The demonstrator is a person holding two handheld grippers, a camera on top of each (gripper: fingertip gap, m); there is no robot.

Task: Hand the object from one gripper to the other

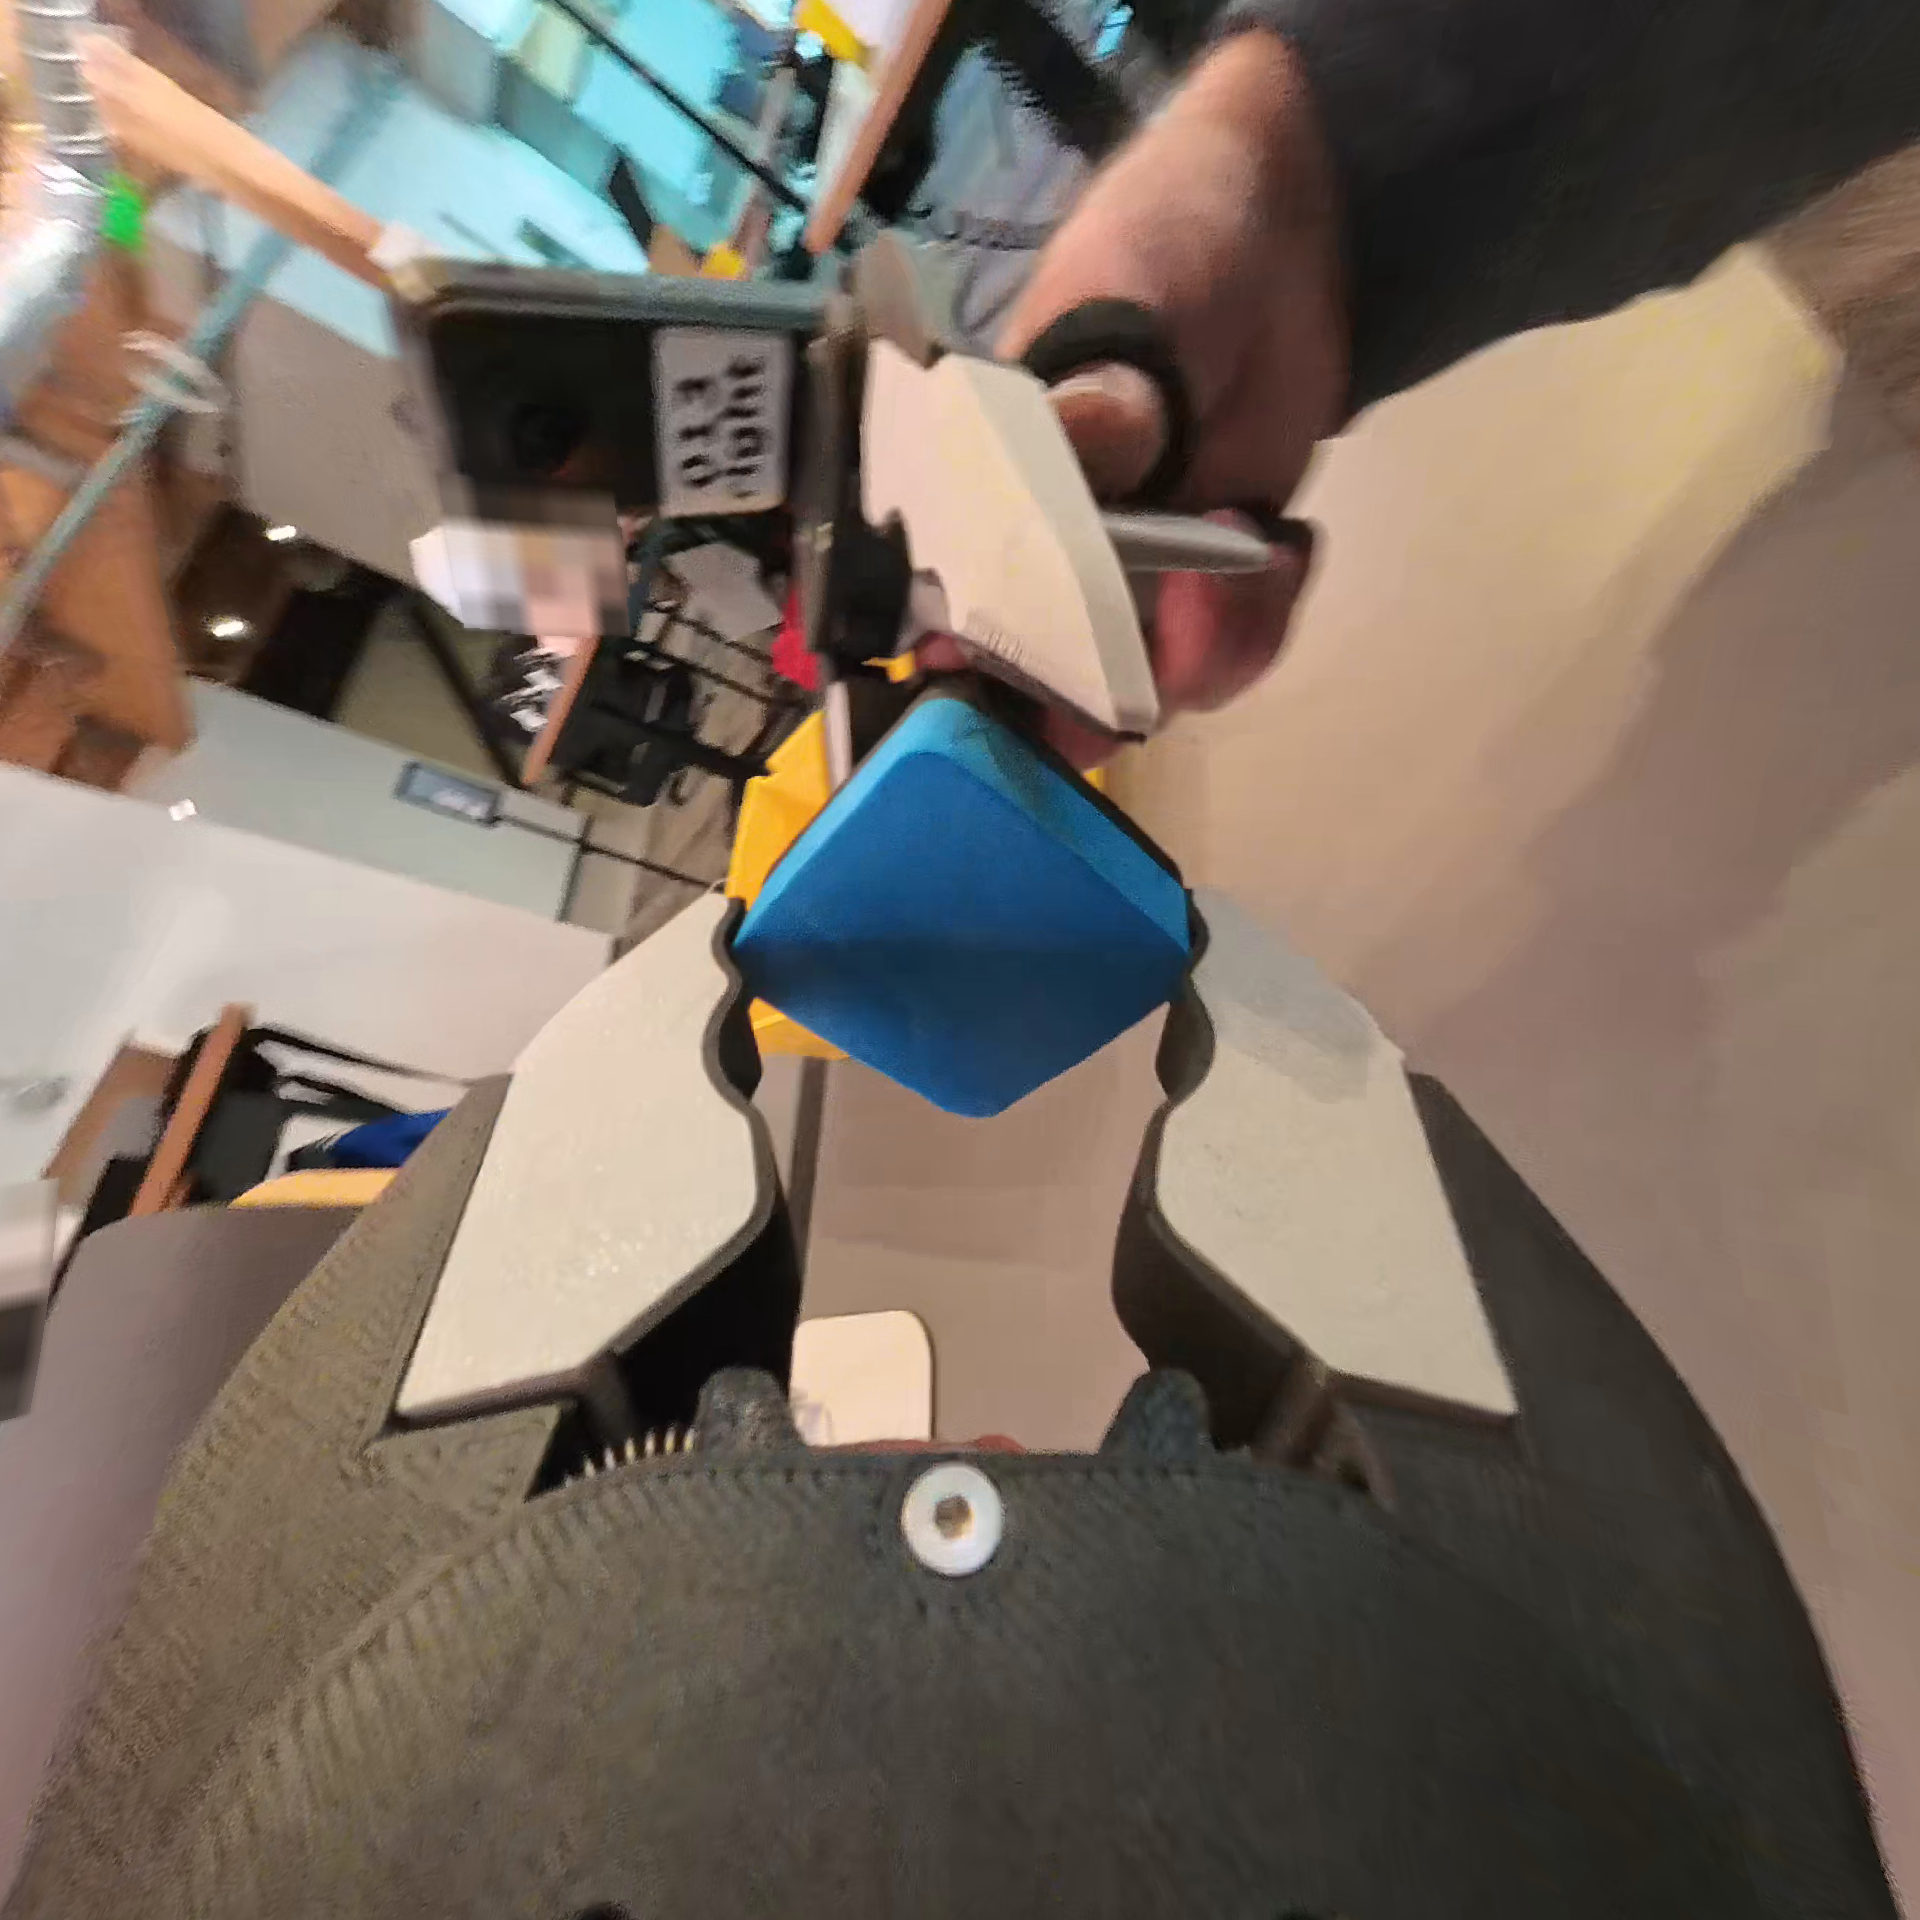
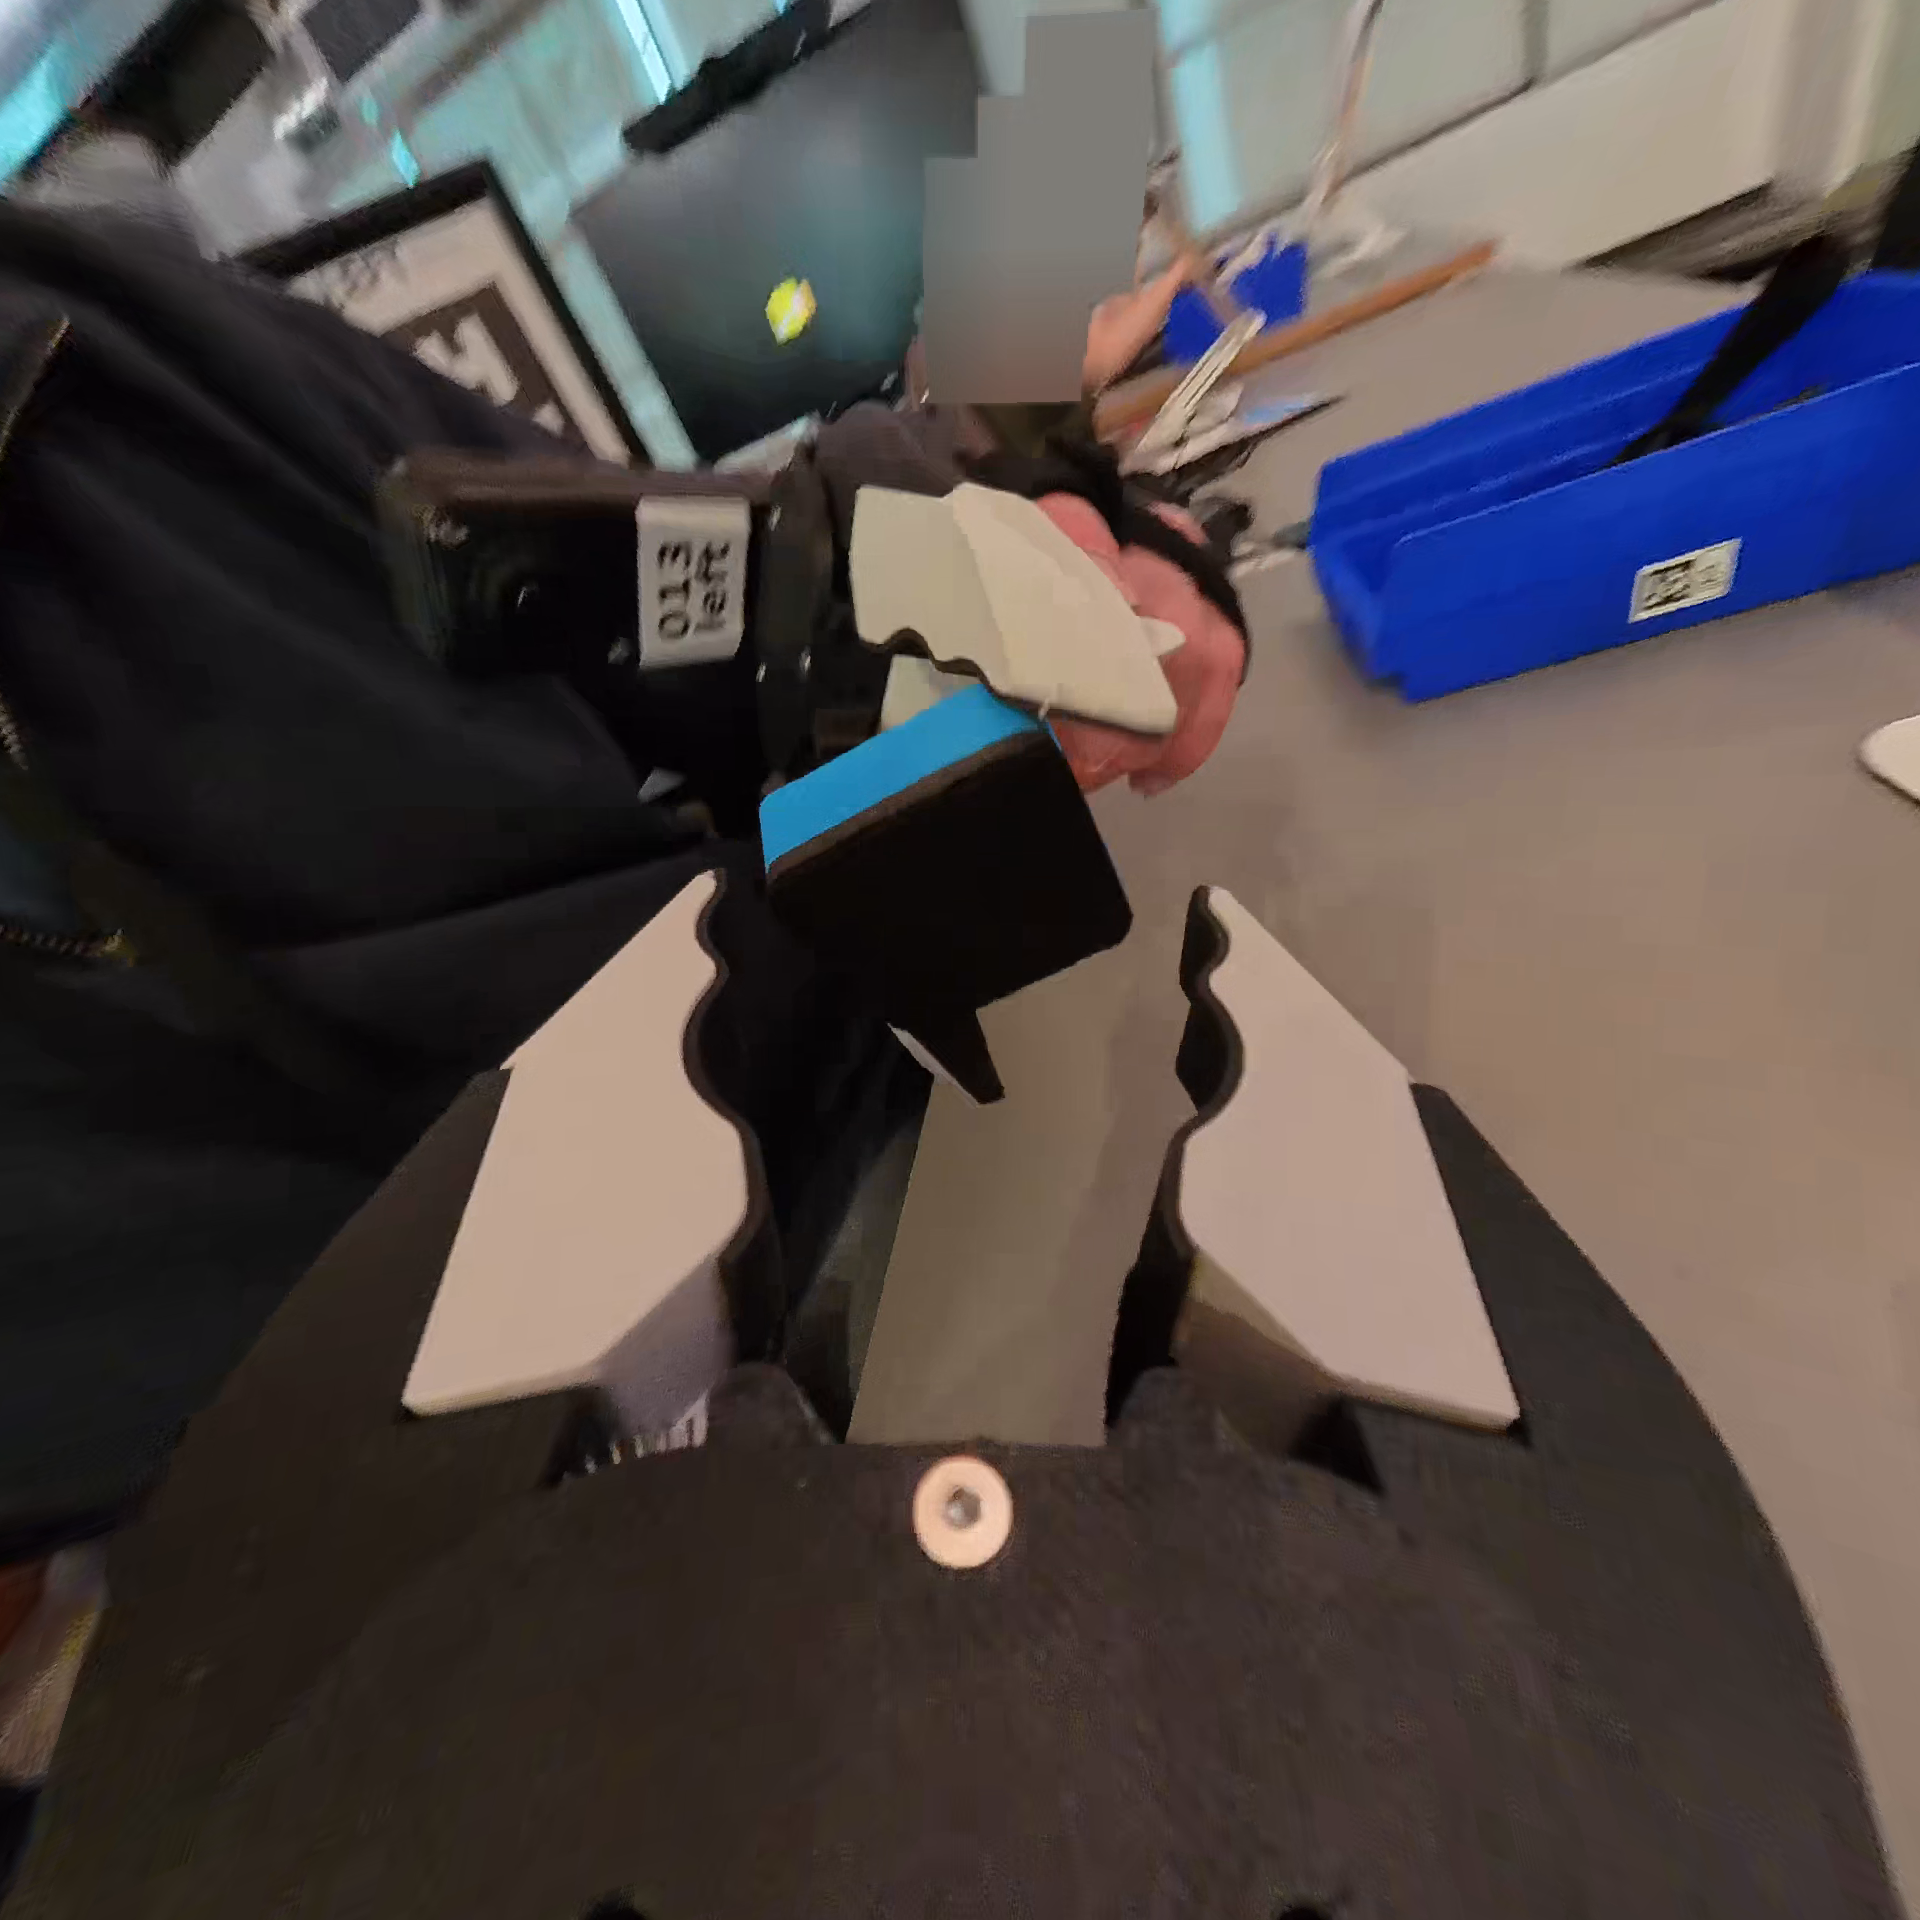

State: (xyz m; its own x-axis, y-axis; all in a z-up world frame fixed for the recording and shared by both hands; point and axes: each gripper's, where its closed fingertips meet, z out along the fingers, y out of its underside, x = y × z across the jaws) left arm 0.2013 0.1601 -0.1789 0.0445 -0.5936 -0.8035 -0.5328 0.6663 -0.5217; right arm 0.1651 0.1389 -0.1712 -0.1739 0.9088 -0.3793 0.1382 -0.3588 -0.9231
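The table (image 2: pixel 1507 987) is a plain grey surface; in the left wrist view it reads beige under warm light. A blue bin (image 2: pixel 1621 540) stands on it at the far right and carries a small white code label (image 2: pixel 1683 578). Behind it the room is blurred: a dark screen (image 2: pixel 769 239), a framed black-and-white poster (image 2: pixel 457 301), white cabinets.

The block (image 1: pixel 961 914) (blue top, black underside) is held in the air above the table. The left gripper (image 1: pixel 961 940) pinches it at two opposite corners between its fingertips. The right gripper (image 2: pixel 961 935) has its fingers spread, with the block's black face just ahead of the gap; no contact is visible there. Each gripper body bears a white tag (image 2: pixel 691 587) beside its camera. A hand (image 1: pixel 1195 343) holds the right gripper.
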